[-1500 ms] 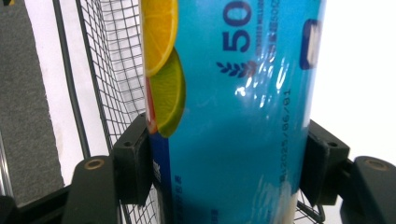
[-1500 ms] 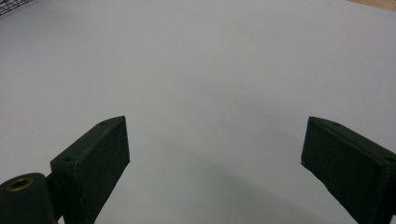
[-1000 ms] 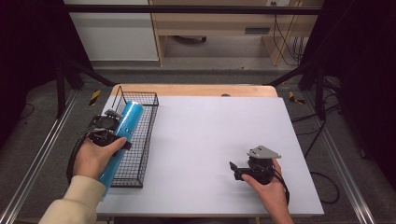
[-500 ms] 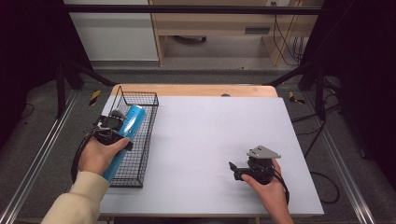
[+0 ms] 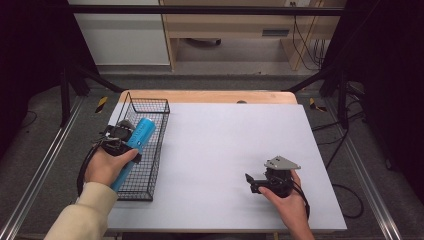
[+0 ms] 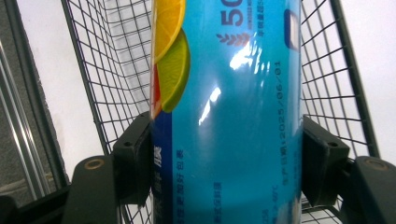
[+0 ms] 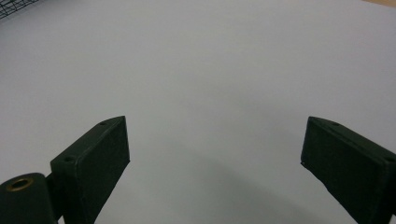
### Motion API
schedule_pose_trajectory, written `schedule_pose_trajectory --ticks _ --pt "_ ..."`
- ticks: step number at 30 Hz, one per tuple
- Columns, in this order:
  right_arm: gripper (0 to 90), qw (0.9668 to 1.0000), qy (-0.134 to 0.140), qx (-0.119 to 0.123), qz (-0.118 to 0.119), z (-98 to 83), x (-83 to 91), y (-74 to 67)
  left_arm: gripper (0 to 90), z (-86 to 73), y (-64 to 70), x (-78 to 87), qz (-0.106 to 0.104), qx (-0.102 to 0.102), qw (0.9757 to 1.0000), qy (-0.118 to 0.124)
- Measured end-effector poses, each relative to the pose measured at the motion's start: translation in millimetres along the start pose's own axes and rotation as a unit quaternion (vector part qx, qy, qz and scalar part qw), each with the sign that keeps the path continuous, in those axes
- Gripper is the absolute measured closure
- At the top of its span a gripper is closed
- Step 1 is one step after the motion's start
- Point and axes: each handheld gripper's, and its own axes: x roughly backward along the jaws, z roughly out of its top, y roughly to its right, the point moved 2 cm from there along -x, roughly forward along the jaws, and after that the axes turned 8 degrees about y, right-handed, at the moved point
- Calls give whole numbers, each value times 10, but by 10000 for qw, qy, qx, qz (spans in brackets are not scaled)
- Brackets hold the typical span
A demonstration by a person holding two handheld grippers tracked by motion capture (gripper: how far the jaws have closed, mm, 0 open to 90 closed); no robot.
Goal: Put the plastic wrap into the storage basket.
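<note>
A blue tube (image 5: 134,149) is pinched between the two pads of the left tool (image 6: 226,154) and is held lengthwise over the wire basket (image 5: 159,131) at the left edge of the bench (image 5: 225,145). The right tool (image 7: 215,163) is kept spread wide above bare bench, with nothing between its pads.

Grey floor (image 5: 45,150), wooden bench (image 5: 225,30), white cabinet (image 5: 125,35) behind.
</note>
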Motion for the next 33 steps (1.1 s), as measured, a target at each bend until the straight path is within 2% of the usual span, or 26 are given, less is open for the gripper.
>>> schedule_pose_trajectory --ticks 23,29,33 --pt "82 10000 -55 32 17 -11 -13 -10 319 17 7 -197 -21 -198 9989 -425" --pt "82 10000 -72 10 6 -16 -14 -1 318 48 34 -257 -61 -358 9969 -697" --pt "82 10000 -80 23 -4 -20 -14 7 318 65 46 -287 -51 -392 9960 -795"
